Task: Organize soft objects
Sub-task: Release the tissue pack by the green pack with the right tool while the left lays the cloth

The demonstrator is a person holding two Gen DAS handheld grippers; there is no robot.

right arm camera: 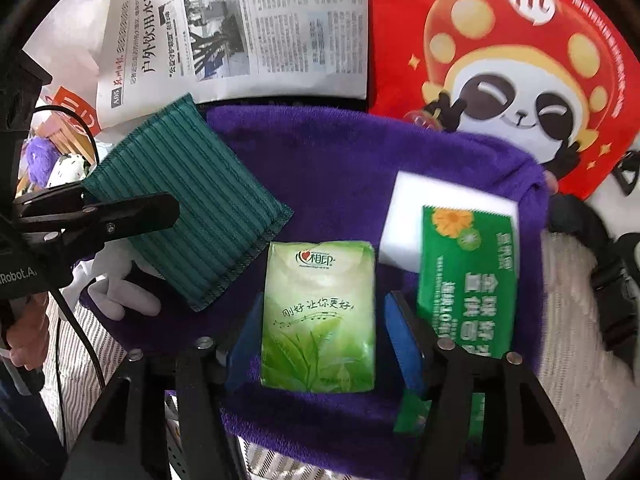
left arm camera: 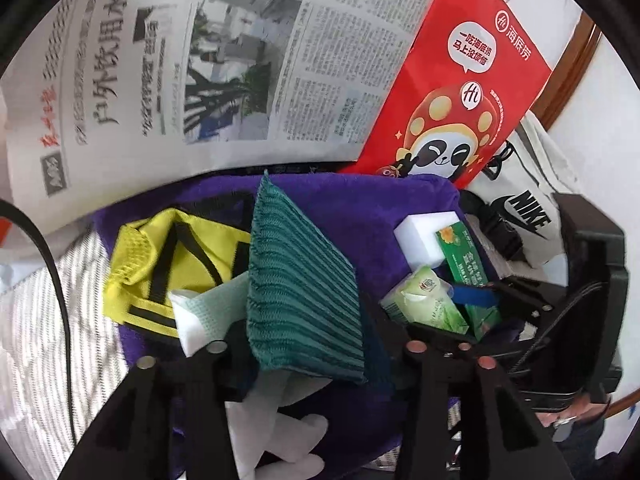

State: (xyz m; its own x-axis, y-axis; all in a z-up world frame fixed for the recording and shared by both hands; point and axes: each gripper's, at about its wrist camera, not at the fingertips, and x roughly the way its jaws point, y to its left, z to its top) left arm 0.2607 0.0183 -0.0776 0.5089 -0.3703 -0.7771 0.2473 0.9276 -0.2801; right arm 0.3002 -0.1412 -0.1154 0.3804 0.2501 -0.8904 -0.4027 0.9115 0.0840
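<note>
A purple towel (right arm camera: 340, 176) lies spread out and carries the soft items. My left gripper (left arm camera: 316, 344) is shut on a dark green ribbed cloth (left arm camera: 300, 284) and holds it lifted over the towel; the cloth also shows in the right wrist view (right arm camera: 192, 204). My right gripper (right arm camera: 320, 344) is open, its blue pads either side of a light green tissue pack (right arm camera: 320, 316) lying on the towel. A white sponge (right arm camera: 444, 208) and a dark green packet (right arm camera: 468, 280) lie to its right. A yellow mesh bag (left arm camera: 168, 256) and a white glove (left arm camera: 280, 432) lie on the left.
A newspaper (left arm camera: 240, 60) and a red panda bag (left arm camera: 460, 92) lie behind the towel. A white Nike bag (left arm camera: 528, 200) and black straps sit at the right. Striped bedding (left arm camera: 40, 320) lies under everything. A black cable (left arm camera: 52, 272) runs at the left.
</note>
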